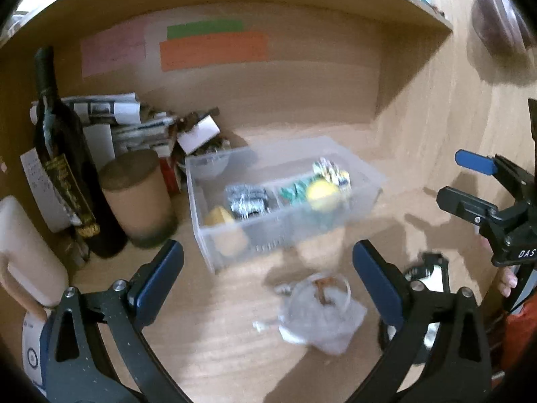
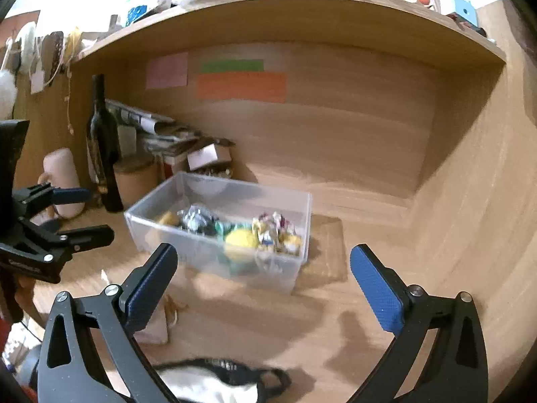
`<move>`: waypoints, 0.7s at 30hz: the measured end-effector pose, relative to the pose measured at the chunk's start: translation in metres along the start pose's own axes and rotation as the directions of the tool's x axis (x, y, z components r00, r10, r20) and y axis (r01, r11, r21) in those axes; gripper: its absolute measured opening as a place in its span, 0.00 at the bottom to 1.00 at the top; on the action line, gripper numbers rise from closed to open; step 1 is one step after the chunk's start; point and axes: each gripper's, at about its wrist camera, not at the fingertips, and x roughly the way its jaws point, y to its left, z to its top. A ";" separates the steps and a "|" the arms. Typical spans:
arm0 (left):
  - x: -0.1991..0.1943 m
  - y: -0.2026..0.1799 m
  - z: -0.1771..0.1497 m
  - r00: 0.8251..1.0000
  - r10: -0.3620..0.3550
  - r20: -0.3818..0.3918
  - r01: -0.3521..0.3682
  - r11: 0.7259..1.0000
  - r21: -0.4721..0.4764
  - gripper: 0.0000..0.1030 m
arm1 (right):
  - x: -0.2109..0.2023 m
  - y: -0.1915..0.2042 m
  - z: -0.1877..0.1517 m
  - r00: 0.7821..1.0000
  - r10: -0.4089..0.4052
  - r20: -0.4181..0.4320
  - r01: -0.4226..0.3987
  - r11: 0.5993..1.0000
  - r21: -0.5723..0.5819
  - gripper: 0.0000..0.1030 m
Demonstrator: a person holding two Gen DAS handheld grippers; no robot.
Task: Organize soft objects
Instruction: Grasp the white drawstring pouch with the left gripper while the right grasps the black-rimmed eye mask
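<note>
A clear plastic bin (image 1: 365, 171) (image 2: 147, 225) stands on the wooden desk and holds several soft toys, among them a yellow ball (image 1: 322, 193) (image 2: 240, 241) and a dark striped item (image 1: 246, 198). My left gripper (image 1: 268, 268) is open and empty, above a crumpled clear plastic bag (image 1: 322, 315) lying in front of the bin. My right gripper (image 2: 263, 285) is open and empty, in front of the bin. A white and black soft item (image 2: 214, 383) lies below it; it also shows in the left wrist view (image 1: 433, 275).
A dark wine bottle (image 1: 63, 168), a cardboard tube (image 1: 137, 198), a pale jug (image 1: 23, 252) and stacked papers (image 1: 134, 124) crowd the desk's left back corner. A shelf (image 2: 302, 10) overhangs the desk. A wooden side wall (image 2: 470, 201) bounds the right.
</note>
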 end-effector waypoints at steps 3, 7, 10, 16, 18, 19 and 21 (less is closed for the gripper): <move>-0.002 -0.006 -0.016 1.000 -0.005 -0.021 0.005 1.000 -0.006 0.99 | -0.003 0.005 -0.014 0.999 0.018 -0.026 -0.018 1.000 0.006 1.00; 0.004 -0.015 -0.038 0.998 -0.023 -0.065 0.022 1.000 -0.013 0.99 | -0.002 0.013 -0.040 0.995 0.049 -0.087 -0.045 0.998 0.044 1.00; 0.010 -0.021 -0.051 0.995 -0.021 -0.100 0.019 1.000 -0.017 0.99 | 0.000 0.017 -0.060 0.990 0.076 -0.116 -0.066 0.995 0.081 1.00; 0.025 -0.028 -0.067 0.989 -0.011 -0.150 0.010 1.000 -0.008 0.99 | 0.007 0.017 -0.090 0.974 0.096 -0.207 -0.067 0.988 0.141 1.00; 0.031 -0.029 -0.070 0.985 -0.012 -0.170 0.010 1.000 -0.012 0.99 | 0.009 0.020 -0.096 0.968 0.094 -0.232 -0.064 0.989 0.136 1.00; 0.035 -0.029 -0.071 0.984 -0.016 -0.179 0.013 1.000 -0.017 0.99 | 0.011 0.021 -0.098 0.965 0.095 -0.243 -0.064 0.989 0.133 1.00; 0.041 -0.029 -0.071 0.981 -0.013 -0.194 0.008 1.000 -0.026 0.99 | 0.013 0.023 -0.103 0.960 0.095 -0.262 -0.064 0.990 0.125 1.00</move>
